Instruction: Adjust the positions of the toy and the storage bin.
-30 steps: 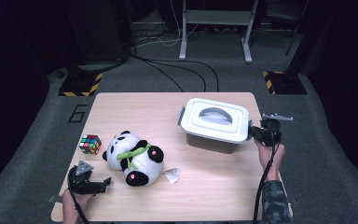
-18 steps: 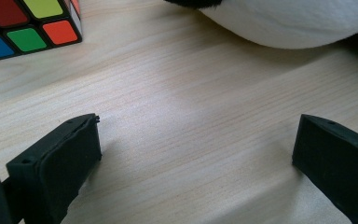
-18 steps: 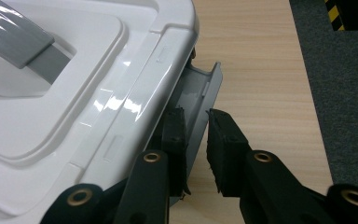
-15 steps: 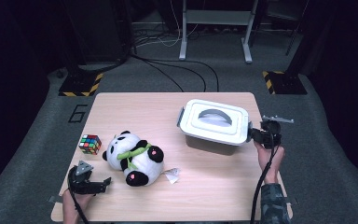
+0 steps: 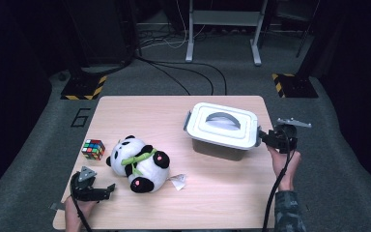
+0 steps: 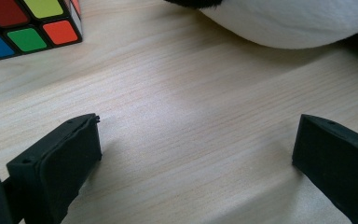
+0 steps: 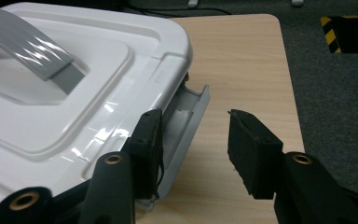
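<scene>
From the high view, your right hand (image 5: 286,162) reaches in from the bottom right, forearm running up along the table's right edge, and holds the right gripper (image 5: 263,138) level, pointed left at the grey latch (image 5: 258,137) on the near end of the white lidded box (image 5: 221,130). Your left hand (image 5: 77,210) rests at the near left corner with the left gripper (image 5: 111,189) lying low over the wood, aimed right toward the plush panda (image 5: 138,163). A colour cube (image 5: 92,149) sits just left of the panda. The table (image 5: 140,113) is pale wood; around it lies grey carpet with cables, hazard-striped plates and a metal stand in a dark room.

In the left gripper view, your jaws stand wide apart over bare wood, holding nothing. The cube (image 6: 25,25) is at upper left, the panda's white body (image 6: 289,21) at upper right.

In the right gripper view, your jaws have just been opening. The latch (image 7: 184,135), swung out from the box's lid (image 7: 74,93), lies between them, against the left pad and clear of the right one. The table's edge and grey carpet lie beyond.
</scene>
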Demonstrator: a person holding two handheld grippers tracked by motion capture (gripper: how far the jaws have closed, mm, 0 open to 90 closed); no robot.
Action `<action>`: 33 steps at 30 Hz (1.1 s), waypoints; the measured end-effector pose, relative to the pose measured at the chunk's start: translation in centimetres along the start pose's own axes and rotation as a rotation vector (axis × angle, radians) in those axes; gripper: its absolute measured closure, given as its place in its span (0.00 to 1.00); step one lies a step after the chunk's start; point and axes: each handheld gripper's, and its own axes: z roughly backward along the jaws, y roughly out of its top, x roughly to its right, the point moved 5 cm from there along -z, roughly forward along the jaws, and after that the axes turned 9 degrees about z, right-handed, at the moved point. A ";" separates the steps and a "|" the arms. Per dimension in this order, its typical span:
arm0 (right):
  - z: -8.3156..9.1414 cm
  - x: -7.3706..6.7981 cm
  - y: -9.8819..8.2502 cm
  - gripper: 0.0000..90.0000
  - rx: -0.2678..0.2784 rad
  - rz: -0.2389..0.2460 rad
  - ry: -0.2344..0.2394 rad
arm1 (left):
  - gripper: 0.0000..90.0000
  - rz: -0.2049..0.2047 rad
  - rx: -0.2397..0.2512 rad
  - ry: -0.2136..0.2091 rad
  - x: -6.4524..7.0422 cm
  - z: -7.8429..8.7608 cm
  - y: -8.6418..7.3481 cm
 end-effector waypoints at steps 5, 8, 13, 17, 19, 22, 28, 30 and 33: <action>0.7 -0.8 0.9 0.46 0.026 0.033 0.036 | 0.01 0.001 0.000 0.001 0.0 0.0 0.0; 0.7 -1.8 1.5 0.39 0.032 0.063 0.086 | 0.01 0.002 0.000 0.001 0.0 0.0 0.0; 0.1 -3.8 2.6 0.34 0.016 0.136 0.149 | 0.01 0.006 0.002 0.008 0.0 0.0 0.0; -1.2 -5.6 3.6 0.34 -0.011 0.193 0.193 | 0.01 0.006 -0.001 0.008 -0.1 0.0 0.0; -1.8 -6.1 3.9 0.35 -0.021 0.210 0.205 | 0.01 0.004 -0.007 0.006 -0.1 0.1 0.0; -2.8 -6.9 4.6 0.36 -0.038 0.232 0.234 | 0.01 0.007 0.003 0.008 0.0 0.0 0.0; -4.3 -7.8 6.1 0.39 -0.052 0.258 0.252 | 0.01 0.006 -0.003 0.007 -0.1 0.0 0.0; -4.7 -8.0 6.4 0.43 -0.060 0.267 0.263 | 0.01 0.007 0.003 0.008 0.0 0.0 0.0; -5.2 -8.3 6.5 0.50 -0.079 0.273 0.267 | 0.01 0.007 0.003 0.008 0.0 0.0 0.0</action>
